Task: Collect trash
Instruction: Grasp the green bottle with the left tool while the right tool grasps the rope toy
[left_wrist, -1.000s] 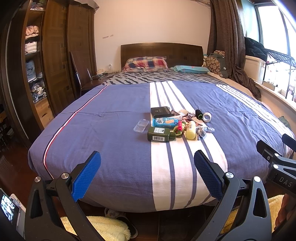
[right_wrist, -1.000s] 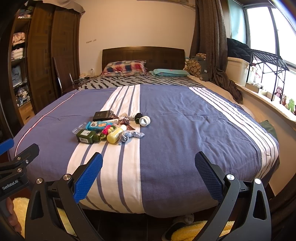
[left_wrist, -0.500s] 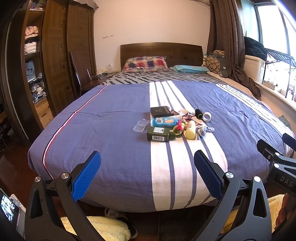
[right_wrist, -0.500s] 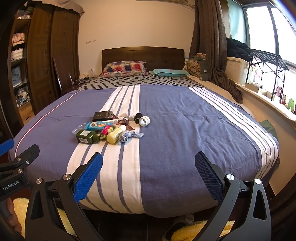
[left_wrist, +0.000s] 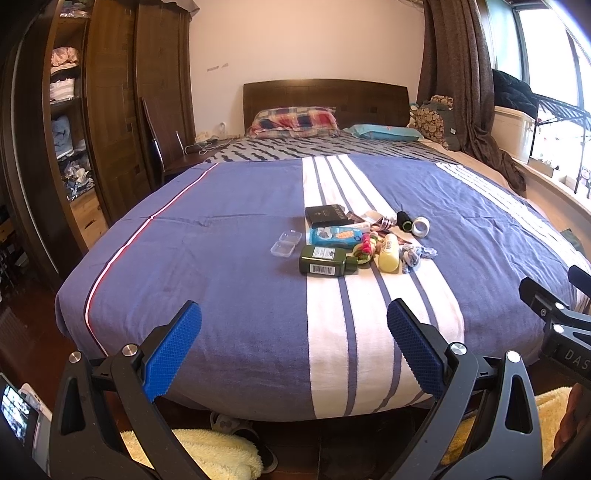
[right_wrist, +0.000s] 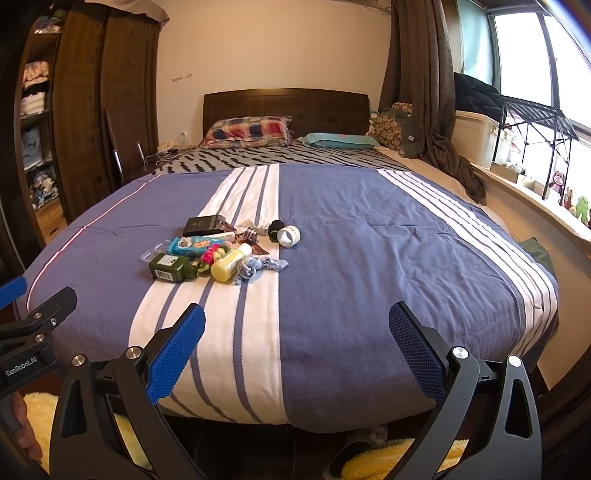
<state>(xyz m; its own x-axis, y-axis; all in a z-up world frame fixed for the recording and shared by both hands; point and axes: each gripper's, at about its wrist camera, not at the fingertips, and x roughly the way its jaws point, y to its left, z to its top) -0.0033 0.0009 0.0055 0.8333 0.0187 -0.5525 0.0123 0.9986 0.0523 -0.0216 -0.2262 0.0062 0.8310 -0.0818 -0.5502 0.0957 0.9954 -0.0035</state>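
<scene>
Wide bed (left_wrist: 221, 258) under a blue spread with white stripes. Near its middle, one tight cluster: dark green bottle (left_wrist: 327, 261), yellow bottle (left_wrist: 389, 254) at its 3 o'clock, clear plastic case (left_wrist: 285, 243) at 10, blue packet (left_wrist: 338, 234) and black box (left_wrist: 327, 215) at 12 (overlapping slightly), white tape roll (left_wrist: 421, 226) at 2. Plaid pillow (left_wrist: 293, 120) by the headboard.

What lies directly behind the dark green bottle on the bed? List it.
Behind the dark green bottle lies a blue packet, then a black box. Anything beneath the packet is covered.

Matt cloth bedspread (left_wrist: 229, 236), glossy wooden headboard (left_wrist: 325, 96), clear plastic case (left_wrist: 285, 243)
</scene>
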